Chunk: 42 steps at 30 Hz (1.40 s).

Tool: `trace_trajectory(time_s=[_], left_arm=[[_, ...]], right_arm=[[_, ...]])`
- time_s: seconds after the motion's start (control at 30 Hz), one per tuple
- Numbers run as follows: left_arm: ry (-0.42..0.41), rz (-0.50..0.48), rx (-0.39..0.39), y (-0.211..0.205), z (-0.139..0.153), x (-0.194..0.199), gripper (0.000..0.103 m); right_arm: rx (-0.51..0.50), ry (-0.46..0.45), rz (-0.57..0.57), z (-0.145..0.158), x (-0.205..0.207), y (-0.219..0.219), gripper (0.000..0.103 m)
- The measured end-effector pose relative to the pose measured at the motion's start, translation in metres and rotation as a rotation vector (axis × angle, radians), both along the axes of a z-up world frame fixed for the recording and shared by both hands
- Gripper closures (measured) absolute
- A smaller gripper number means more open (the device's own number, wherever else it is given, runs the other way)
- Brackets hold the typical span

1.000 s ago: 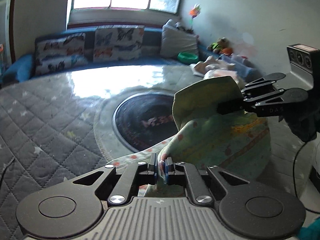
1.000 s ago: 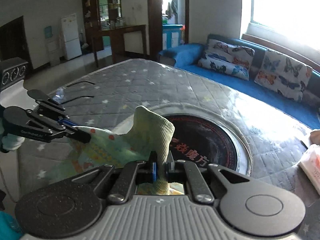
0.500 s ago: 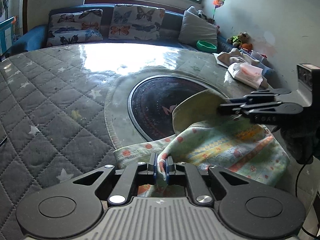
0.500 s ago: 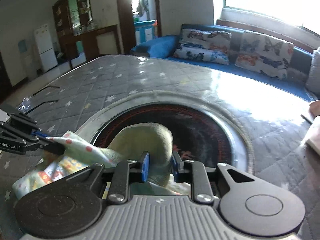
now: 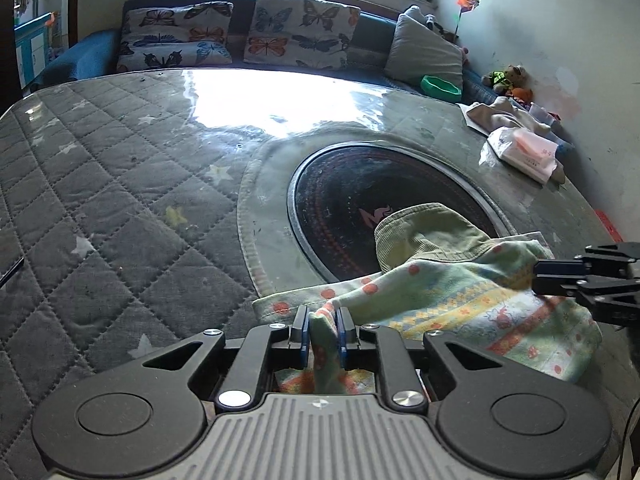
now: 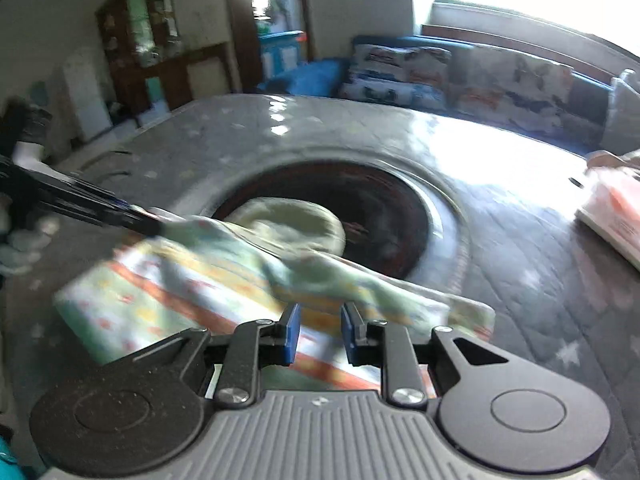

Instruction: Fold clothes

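We see the left tool (image 5: 323, 330) clamped on a fold of the garment (image 5: 460, 292), which lies on the quilted desk (image 5: 120, 184) at the near edge of the dark disc (image 5: 384, 208), its green ribbed cuff resting over the disc's rim. Right of the disc, our right tool (image 6: 318, 338) has its pads apart above the cloth, gripping nothing. Its view is blurred.
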<state>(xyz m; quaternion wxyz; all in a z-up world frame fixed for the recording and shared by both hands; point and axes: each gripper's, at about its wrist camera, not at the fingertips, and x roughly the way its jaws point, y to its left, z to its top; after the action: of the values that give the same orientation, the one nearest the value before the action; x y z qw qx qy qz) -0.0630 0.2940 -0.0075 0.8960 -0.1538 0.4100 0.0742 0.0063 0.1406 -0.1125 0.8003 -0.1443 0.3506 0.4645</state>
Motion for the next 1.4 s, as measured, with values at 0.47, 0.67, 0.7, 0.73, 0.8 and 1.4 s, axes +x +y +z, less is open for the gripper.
trace_trajectory(time_s=[0.47,0.67,0.7,0.73,0.8,1.4], left_arm=[[-0.079,0.073,0.043,0.0,0.032,-0.006,0.083],[-0.096,-0.029,-0.02,-0.032,0.032,0.004,0.083],[-0.09,-0.04,-0.029,-0.036,0.029,0.008,0.083],[-0.085,-0.049,-0.035,-0.04,0.027,0.013,0.083],[-0.075,-0.065,-0.046,-0.047,0.021,0.023,0.083],[-0.088,-0.07,-0.062,-0.062,0.015,0.037,0.083]], right_arm=[[0.054,-0.026,-0.031,0.005,0.005,0.012,0.096],[0.009,-0.018,-0.051,-0.012,0.01,0.04,0.094],[0.002,-0.019,-0.061,-0.015,0.012,0.043,0.092],[0.01,-0.012,-0.067,-0.015,0.014,0.043,0.092],[0.024,-0.014,-0.068,-0.01,0.012,0.04,0.092],[0.049,-0.048,0.113,0.013,-0.055,0.027,0.081]])
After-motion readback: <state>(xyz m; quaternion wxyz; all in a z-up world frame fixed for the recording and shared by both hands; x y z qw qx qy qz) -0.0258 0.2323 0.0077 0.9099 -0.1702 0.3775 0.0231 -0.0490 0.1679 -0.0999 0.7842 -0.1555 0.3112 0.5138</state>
